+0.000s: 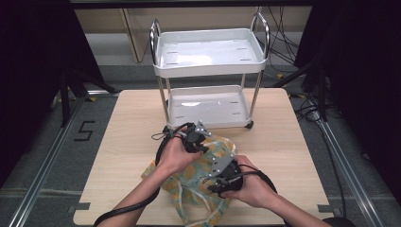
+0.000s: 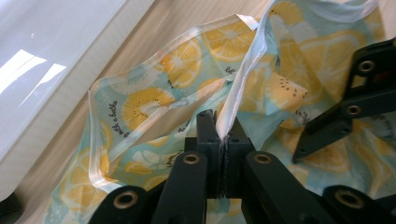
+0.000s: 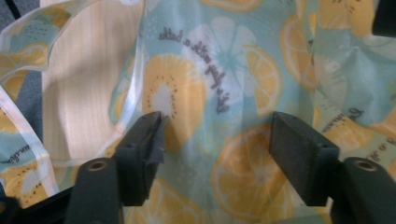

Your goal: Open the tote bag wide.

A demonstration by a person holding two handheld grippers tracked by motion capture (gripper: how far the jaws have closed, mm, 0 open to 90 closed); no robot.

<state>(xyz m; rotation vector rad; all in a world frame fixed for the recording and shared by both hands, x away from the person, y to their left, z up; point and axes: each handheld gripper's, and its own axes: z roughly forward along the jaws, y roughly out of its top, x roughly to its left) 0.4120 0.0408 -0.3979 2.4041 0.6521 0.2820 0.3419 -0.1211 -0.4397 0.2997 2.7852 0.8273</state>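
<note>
Lemon-print bag lies crumpled on the near half of the counter, in front of a white two-tier cart standing at the far edge. Thin plastic, pale blue with yellow citrus slices, clear strip along the rim and handles.

Left tool: jaws fully closed, pinching the clear rim strip of the bag between the pads. The strip rises from the pinch and the fabric hangs slack on both sides. Hand sits over the far edge of the bag in the high view.

Right tool: jaws stand well apart, hovering just over a flat panel of the bag, pads on neither side of any fold. Nothing held. In the high view it sits at the bag's near right side.

Step in hand, as I judge it: opening or spreading the bag, with one rim already secured and the second grip yet to be taken.

Next move likely calls for the right tool to find a rim or raised fold; the panel beneath it lies flat and offers little to bite. Closing there risks slipping or catching both layers. The clear edge at the left of the right gripper view looks the nearer target.
</note>
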